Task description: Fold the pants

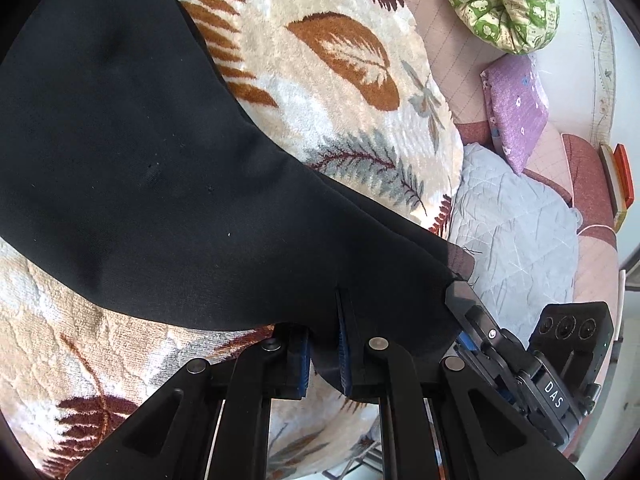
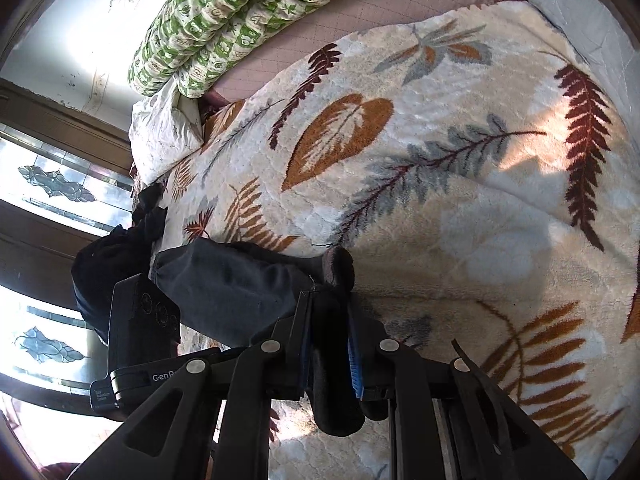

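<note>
**Both grippers pinching the pants, cloth lifted over the bed**

Left gripper [image 1: 324,344]: jaws pressed onto a bunch of the black pants [image 1: 160,184], cloth wedged between the blue pads. Right gripper [image 2: 330,340]: same, clamped on a thick dark wad of the pants [image 2: 232,280]. In the left view the right gripper [image 1: 520,360] sits just beside, holding the adjacent edge near a frayed hem corner.

Pants location: hanging from both grippers, a broad panel spreading away over the leaf-print blanket [image 1: 344,92]; far end trails toward the bed edge in the right view.

Risks, my read:
- Right grip is on a bunched wad, not a flat edge. Layers could slip out unevenly and skew the fold.
- Plush blanket will likely drag on the cloth when it's laid down, so wrinkles or a rolled-under edge.
- The two grips sit close together, so the panel sags between and beyond them; hard to keep the legs aligned.

Surroundings: bed with a pink quilted sheet [image 1: 448,44], rolled green patterned quilt [image 2: 224,24], purple pillow [image 1: 516,108], grey pillow [image 1: 516,232]. Patterned glass window [image 2: 52,184] on the left of the right view, strong sunlight.
</note>
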